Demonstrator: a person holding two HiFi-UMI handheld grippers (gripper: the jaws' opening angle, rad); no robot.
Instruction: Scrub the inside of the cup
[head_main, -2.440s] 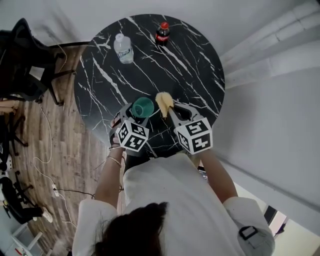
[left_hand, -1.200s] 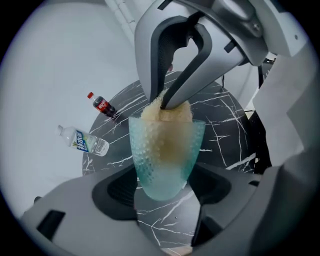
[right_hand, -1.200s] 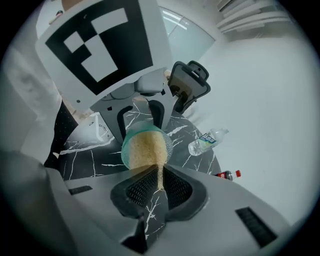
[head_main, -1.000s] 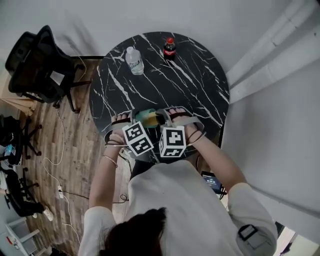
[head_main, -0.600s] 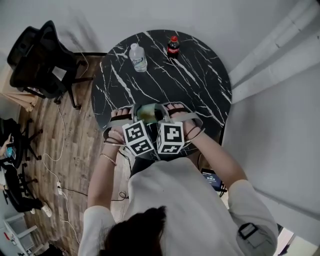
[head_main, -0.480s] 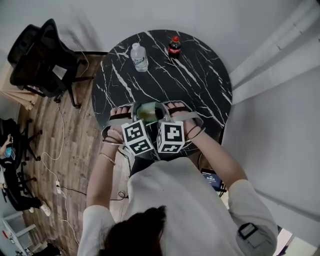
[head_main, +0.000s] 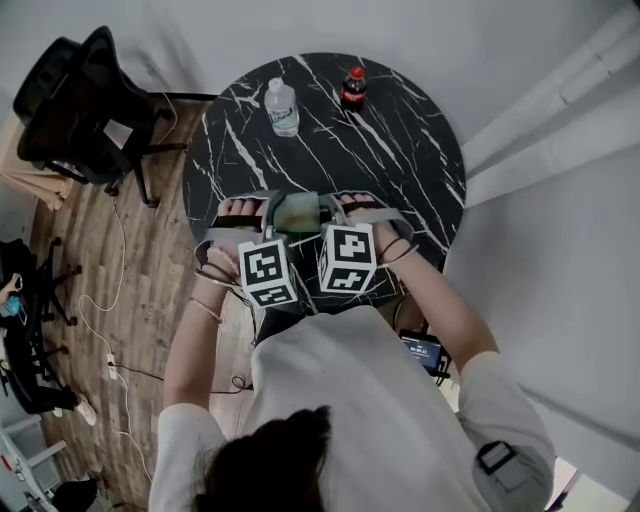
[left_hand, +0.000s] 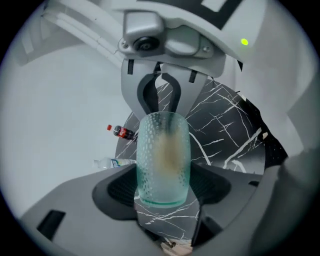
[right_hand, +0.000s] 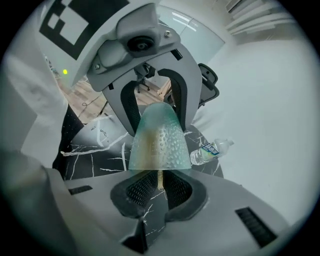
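A textured, translucent green cup lies on its side in the air over the near edge of the table, between both grippers. My left gripper is shut on the cup near its base. In the right gripper view, my right gripper is shut on a thin edge of the yellow sponge, which reaches into the cup's mouth. The sponge shows as a yellow blur through the cup wall. The two marker cubes sit side by side.
On the round black marble table a water bottle and a cola bottle stand at the far side. A black office chair stands to the left on the wood floor with cables. A white wall is at the right.
Earlier the sponge was outside, beside the cup's mouth; now it sits inside, with the grippers brought together. Over the last second both grippers have barely moved.
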